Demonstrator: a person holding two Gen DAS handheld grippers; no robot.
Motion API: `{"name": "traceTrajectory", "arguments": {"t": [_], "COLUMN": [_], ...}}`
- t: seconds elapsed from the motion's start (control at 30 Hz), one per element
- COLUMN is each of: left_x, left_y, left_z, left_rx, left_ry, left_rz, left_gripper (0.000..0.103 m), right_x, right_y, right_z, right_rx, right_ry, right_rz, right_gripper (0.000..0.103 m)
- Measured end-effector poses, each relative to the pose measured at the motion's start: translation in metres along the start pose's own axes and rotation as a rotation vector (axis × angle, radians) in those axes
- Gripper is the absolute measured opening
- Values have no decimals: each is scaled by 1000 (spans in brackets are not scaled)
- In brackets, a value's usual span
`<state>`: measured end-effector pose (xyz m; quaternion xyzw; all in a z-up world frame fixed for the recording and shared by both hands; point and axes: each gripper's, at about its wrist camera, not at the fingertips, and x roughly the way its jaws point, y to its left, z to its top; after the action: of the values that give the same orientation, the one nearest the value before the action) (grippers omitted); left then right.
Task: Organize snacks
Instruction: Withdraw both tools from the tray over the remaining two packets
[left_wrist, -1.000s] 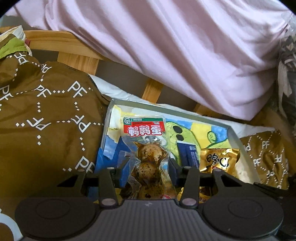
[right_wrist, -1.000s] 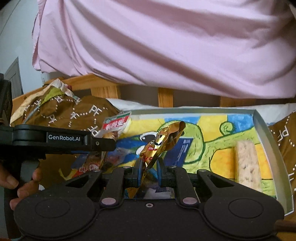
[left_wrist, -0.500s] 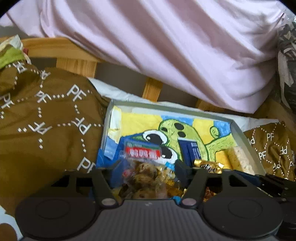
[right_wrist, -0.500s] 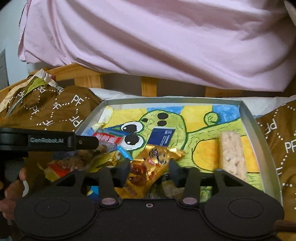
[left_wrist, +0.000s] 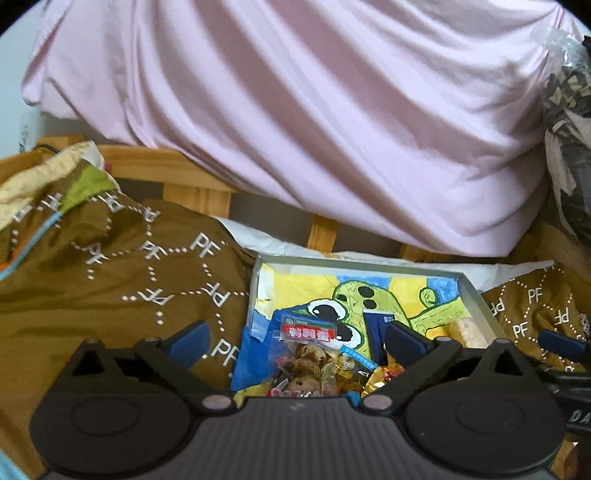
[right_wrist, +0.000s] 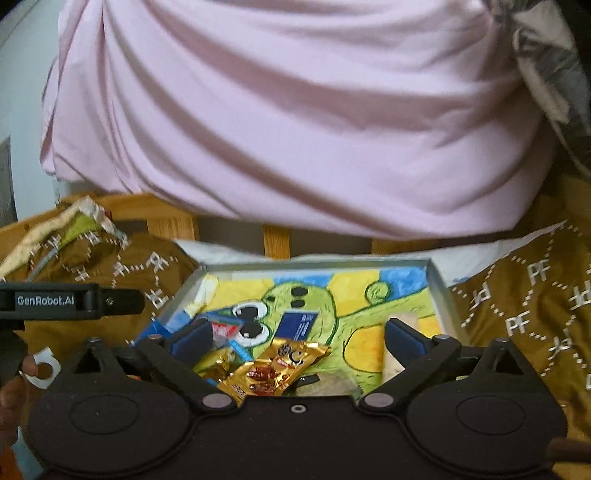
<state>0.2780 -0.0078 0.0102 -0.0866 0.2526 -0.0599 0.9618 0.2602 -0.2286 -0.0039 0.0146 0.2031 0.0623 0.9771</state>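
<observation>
Gold snack packet (right_wrist: 275, 371) lying diagonally, flat

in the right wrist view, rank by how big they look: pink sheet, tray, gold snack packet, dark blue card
1. pink sheet, fills most of the frame
2. tray
3. gold snack packet, though it lies nearest the camera, which flatters it
4. dark blue card

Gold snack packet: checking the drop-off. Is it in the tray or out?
In: the gold snack packet lies on the tray floor, free of the opening right gripper.
</observation>
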Motion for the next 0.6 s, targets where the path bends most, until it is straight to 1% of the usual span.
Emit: {"name": "traceTrajectory", "arguments": {"t": [0.17,0.4,0.6], "left_x": [-33,-81,-113], "left_y": [-2,-3,4], "left_z": [-7,-20,-33], "left_rx": [-4,21,-8], "left_ry": [-32,-79,-68], "left_rz": [30,82,104], "left_gripper": [102,103,103], "right_x": [-34,-78,-115], "right_y": [-1,1,1], "right_z": [1,-7,-19], "right_rx": [5,-2,0], "right_ry": [-58,-89,-87], "right_rz": [3,2,-10], "right_gripper": [102,102,102]}}
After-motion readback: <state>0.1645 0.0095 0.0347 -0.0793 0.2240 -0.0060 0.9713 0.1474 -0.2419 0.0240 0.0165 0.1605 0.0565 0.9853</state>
